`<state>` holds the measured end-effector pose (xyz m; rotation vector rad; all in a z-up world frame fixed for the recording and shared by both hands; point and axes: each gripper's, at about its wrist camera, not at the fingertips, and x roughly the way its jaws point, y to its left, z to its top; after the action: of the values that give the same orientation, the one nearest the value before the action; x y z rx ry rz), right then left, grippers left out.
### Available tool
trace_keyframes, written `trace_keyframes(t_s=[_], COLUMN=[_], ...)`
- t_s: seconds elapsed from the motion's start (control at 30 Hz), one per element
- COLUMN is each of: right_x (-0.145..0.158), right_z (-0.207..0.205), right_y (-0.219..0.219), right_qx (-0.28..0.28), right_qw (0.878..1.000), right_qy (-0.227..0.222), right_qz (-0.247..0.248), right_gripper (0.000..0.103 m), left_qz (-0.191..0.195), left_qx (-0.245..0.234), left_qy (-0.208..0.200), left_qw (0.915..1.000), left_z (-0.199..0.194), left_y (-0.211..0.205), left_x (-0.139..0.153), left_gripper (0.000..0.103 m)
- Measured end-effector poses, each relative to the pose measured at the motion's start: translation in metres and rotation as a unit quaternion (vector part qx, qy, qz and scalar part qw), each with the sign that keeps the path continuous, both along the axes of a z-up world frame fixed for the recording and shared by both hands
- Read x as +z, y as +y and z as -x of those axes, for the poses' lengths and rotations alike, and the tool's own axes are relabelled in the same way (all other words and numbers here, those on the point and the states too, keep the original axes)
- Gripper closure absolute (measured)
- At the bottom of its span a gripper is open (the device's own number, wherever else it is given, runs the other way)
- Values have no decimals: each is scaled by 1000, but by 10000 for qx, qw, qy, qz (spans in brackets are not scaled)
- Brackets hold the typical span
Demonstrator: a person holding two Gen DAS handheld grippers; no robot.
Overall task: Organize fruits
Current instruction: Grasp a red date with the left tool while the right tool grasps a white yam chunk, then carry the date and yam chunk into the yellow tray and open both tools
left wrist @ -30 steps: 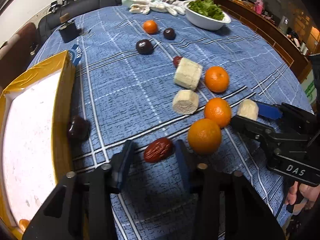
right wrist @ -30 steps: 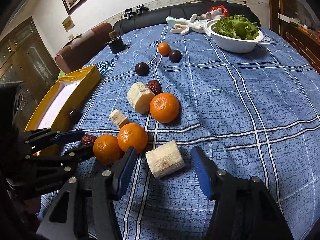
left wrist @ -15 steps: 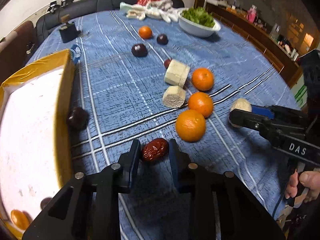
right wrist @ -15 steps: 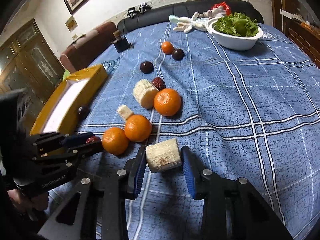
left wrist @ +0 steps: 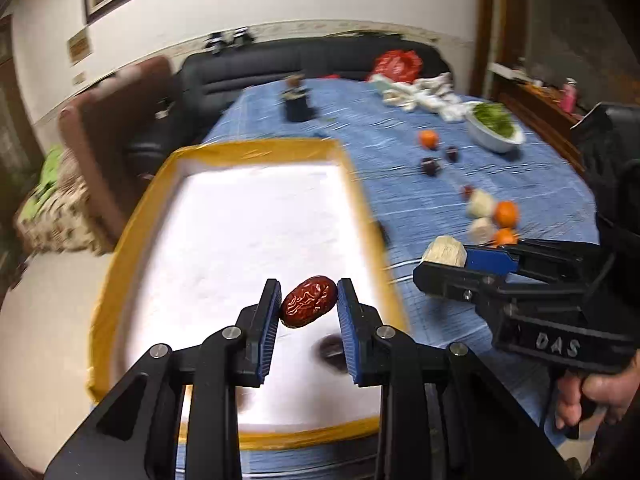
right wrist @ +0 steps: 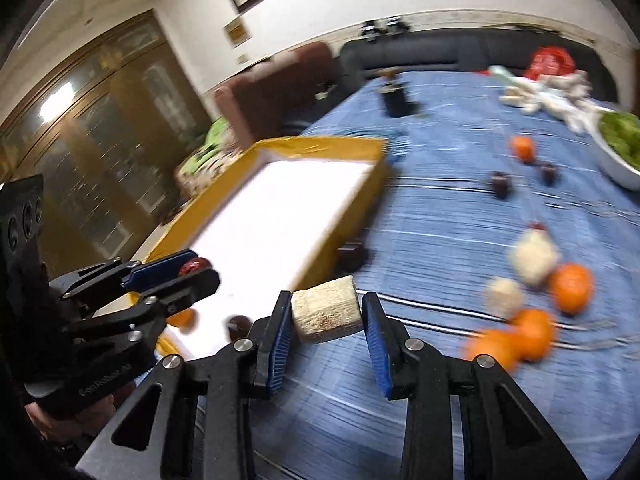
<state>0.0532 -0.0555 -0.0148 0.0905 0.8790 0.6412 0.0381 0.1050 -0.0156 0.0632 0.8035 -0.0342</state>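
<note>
My left gripper (left wrist: 308, 306) is shut on a wrinkled red date (left wrist: 308, 306) and holds it above the near part of the yellow-rimmed white tray (left wrist: 256, 148). My right gripper (right wrist: 325, 314) is shut on a pale cylindrical fruit chunk (right wrist: 325, 314), raised above the blue cloth just right of the tray (right wrist: 320, 148). In the left wrist view the right gripper (left wrist: 444, 258) and its chunk (left wrist: 444, 250) sit beside the tray's right rim. In the right wrist view the left gripper (right wrist: 192, 270) holds the date (right wrist: 192, 267) over the tray. A dark fruit (left wrist: 330, 350) and an orange (right wrist: 182, 318) lie in the tray.
On the blue tablecloth (right wrist: 440, 208) to the right lie oranges (right wrist: 570, 288), two pale chunks (right wrist: 534, 258) and dark plums (right wrist: 500, 184). A white bowl of greens (left wrist: 496, 126) and white gloves (left wrist: 420, 94) stand at the far side. A dark fruit (right wrist: 352, 256) lies against the tray's outer wall.
Both grippers have lifted their fruit off the cloth and swung left. The left one now holds the date over the tray; the right one carries the chunk to beside the tray.
</note>
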Motion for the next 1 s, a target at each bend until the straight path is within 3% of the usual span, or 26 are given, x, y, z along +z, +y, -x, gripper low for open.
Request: trace_keyframes(t_s=[0.3, 0.4, 0.43, 0.5, 0.63, 0.73, 1.0], right_x=[-19, -22, -20, -12, 7, 13, -8], right_z=[9, 9, 10, 14, 22, 23, 19], right_y=[90, 96, 94, 87, 55, 15, -113], right_qx=[615, 676, 680, 662, 444, 27, -1394], right_qw=[9979, 9974, 9974, 9976, 9970, 9970, 9891], right_qy=[173, 238, 214, 57, -399, -655, -464], right_qz=[75, 4, -61, -219, -487, -419, -122], right_gripper=[66, 56, 48, 41, 37, 34, 33], left_qz=[-320, -336, -346, -352, -373, -365, -457], left_qx=[767, 976, 1026, 1104, 1013, 714, -511], left_qy=[184, 316, 358, 388, 180, -82, -298], left_qw=[9964, 9942, 9935, 9925, 9940, 9967, 9972], left_z=[4, 4, 4, 5, 10, 16, 21], left_y=[42, 50, 52, 52, 39, 19, -65], left_x=[-24, -28, -29, -28, -18, -4, 7], left_gripper=[76, 76, 74, 54, 49, 47, 46])
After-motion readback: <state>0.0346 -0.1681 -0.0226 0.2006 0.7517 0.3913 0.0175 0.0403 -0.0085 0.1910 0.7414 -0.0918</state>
